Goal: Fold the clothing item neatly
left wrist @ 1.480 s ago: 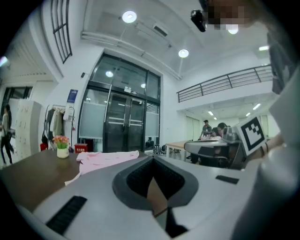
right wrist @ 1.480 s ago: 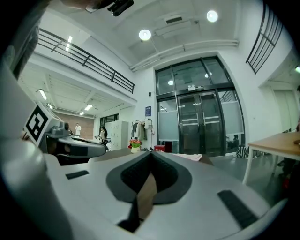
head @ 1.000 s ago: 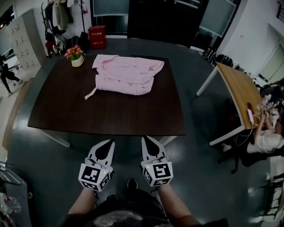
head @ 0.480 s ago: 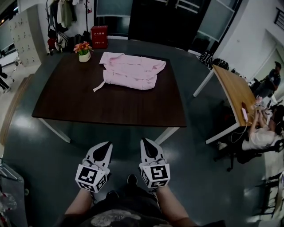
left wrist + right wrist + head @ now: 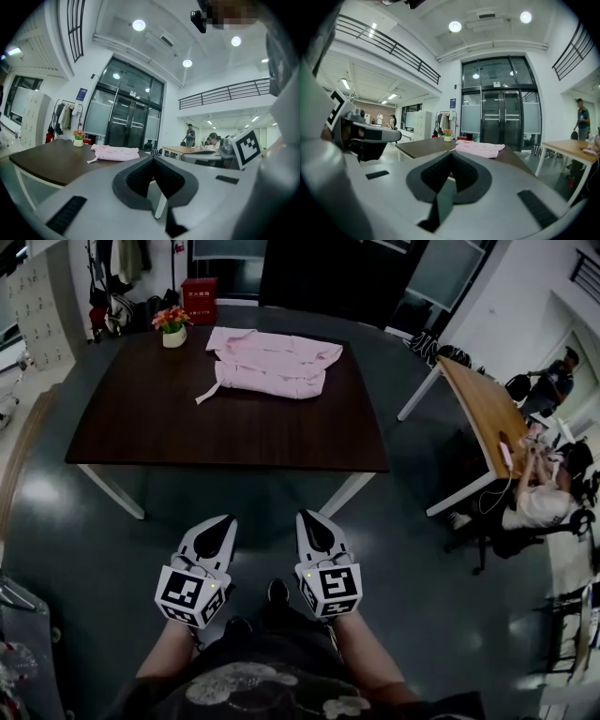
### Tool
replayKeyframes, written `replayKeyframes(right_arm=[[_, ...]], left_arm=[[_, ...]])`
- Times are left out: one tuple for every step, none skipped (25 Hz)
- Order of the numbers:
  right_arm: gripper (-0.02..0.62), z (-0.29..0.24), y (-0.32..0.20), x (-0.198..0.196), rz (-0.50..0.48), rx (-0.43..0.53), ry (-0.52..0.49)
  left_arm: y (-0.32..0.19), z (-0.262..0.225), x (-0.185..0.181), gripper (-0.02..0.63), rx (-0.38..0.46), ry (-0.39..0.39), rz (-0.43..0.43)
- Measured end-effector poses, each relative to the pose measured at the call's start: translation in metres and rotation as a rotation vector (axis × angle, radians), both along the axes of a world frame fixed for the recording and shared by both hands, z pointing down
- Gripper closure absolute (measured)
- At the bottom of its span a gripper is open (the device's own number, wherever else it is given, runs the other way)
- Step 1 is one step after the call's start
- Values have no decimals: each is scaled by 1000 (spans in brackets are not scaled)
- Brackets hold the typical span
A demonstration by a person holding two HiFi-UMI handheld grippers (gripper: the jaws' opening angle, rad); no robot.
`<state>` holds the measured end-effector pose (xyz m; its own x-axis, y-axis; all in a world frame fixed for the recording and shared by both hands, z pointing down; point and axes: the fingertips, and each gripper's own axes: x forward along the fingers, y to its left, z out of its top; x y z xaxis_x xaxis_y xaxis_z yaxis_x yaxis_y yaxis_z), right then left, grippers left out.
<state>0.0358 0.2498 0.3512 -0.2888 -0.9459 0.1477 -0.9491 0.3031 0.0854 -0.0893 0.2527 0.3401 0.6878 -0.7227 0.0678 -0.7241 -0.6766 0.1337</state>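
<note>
Pink garment (image 5: 272,364), seemingly part-folded, lies on the dark tabletop (image 5: 206,432). Left claw (image 5: 228,520) and right claw (image 5: 303,517) are closed, empty and well apart from it.

one pink garment (image 5: 272,362), two tables (image 5: 216,432), one flowerpot (image 5: 172,330)

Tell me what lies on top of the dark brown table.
A pink garment and a small pot of flowers, both at the table's far end. Anything beneath the garment is covered.
</note>
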Motion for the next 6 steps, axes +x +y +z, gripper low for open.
replayKeyframes(right_arm=[[603, -1, 2, -3, -3, 2, 1], [603, -1, 4, -6, -5, 1, -1], [603, 0, 6, -10, -8, -1, -5], [603, 1, 8, -13, -11, -4, -9], [603, 3, 11, -17, -14, -8, -14], [603, 5, 13, -21, -18, -11, -18]], left_arm=[[3, -1, -2, 595, -1, 5, -1], [6, -2, -4, 595, -3, 7, -2], [9, -1, -6, 595, -6, 7, -3], [12, 1, -8, 595, -10, 5, -3], [15, 3, -10, 595, -14, 1, -3], [18, 5, -11, 595, -18, -3, -2]])
